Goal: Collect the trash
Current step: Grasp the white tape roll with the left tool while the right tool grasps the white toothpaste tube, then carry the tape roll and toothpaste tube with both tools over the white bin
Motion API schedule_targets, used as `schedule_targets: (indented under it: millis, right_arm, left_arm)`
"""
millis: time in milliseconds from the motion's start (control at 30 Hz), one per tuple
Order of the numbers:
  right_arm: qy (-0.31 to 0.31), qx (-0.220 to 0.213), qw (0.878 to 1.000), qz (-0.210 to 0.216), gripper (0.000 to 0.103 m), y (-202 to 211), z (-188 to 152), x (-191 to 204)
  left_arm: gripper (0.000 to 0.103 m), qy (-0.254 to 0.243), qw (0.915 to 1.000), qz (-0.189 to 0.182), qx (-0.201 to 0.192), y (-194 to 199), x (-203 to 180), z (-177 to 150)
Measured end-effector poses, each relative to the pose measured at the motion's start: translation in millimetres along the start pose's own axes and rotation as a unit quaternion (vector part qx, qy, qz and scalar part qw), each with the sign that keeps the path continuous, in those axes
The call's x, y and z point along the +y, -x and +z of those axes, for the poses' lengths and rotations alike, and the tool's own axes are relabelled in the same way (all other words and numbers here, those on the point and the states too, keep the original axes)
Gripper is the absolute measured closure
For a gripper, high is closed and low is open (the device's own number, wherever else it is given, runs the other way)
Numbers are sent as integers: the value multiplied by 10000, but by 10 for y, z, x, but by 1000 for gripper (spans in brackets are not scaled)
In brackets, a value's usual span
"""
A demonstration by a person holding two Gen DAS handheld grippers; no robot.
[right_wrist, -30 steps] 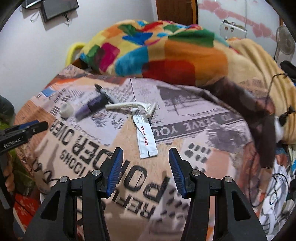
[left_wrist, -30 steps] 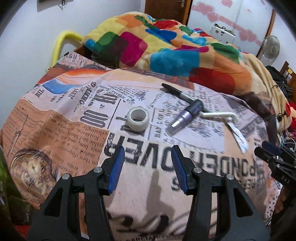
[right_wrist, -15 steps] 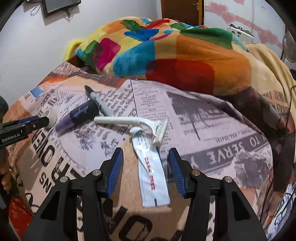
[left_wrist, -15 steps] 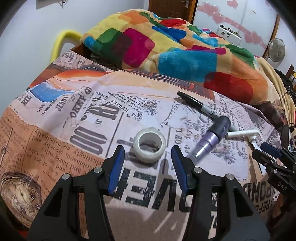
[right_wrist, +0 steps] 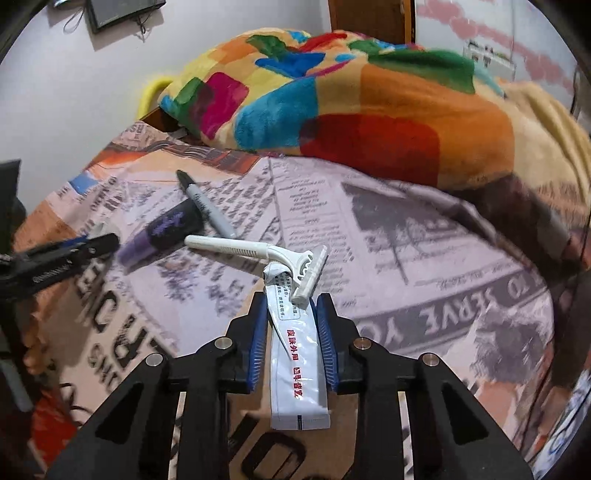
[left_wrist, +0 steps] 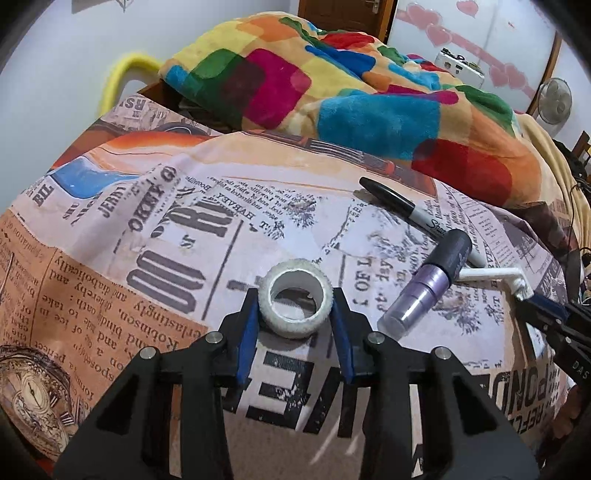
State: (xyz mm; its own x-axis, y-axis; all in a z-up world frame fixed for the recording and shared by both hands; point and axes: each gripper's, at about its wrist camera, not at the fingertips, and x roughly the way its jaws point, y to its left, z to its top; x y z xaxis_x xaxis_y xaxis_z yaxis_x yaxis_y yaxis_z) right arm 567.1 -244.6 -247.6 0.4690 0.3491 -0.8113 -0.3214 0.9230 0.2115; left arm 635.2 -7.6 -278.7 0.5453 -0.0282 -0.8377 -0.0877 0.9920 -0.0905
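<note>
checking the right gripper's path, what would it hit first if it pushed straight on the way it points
Probably the white razor: its head lies on the white sachet just past the closing right gripper. The sachet is already between the fingers.

Bed with newspaper-print sheet; multicolour patchwork fleece blanket heaped at 12 o'clock. White wall at 10, yellow bed rail, brown wooden door at 12, standing fan at 2.

Even indoor light, soft shadows, fisheye bending, dark vignetted corners, right wrist view slightly blurred
</note>
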Motion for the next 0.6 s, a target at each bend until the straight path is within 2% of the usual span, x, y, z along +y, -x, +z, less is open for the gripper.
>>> schedule_targets:
  millis: [300, 600]
  right_arm:
    - [-47, 181, 9997, 170, 78, 242, -212, 152]
    - [77, -248, 9996, 82, 78, 827, -143, 407]
  left_arm:
    - [67, -98, 9999, -90, -75, 432, -34, -95]
    - [67, -234, 9991, -158, -331, 1165, -105, -199]
